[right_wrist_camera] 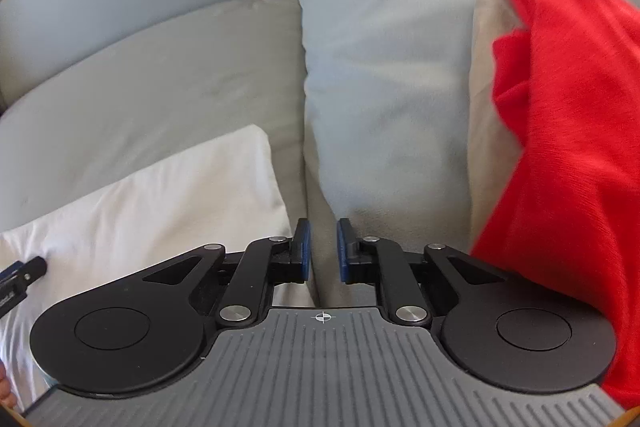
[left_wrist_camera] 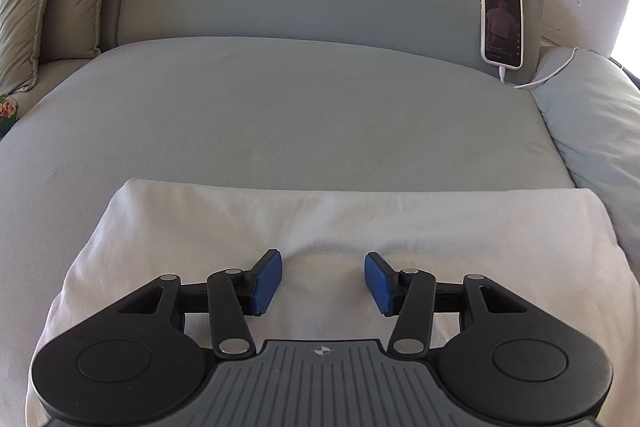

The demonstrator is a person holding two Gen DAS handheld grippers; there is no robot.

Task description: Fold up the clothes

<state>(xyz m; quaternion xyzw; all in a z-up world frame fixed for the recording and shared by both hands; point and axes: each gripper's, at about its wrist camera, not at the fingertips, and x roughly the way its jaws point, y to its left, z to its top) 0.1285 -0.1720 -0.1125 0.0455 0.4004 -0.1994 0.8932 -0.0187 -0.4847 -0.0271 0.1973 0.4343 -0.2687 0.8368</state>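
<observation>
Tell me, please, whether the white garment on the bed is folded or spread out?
Folded: the white garment lies as a neat rectangle with a rounded doubled far edge and straight sides.

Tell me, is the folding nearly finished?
Partly. The white garment already lies folded flat on the bed. Both the left gripper and right gripper are open and hold nothing. The red garment is still a crumpled heap, so that's left.
</observation>
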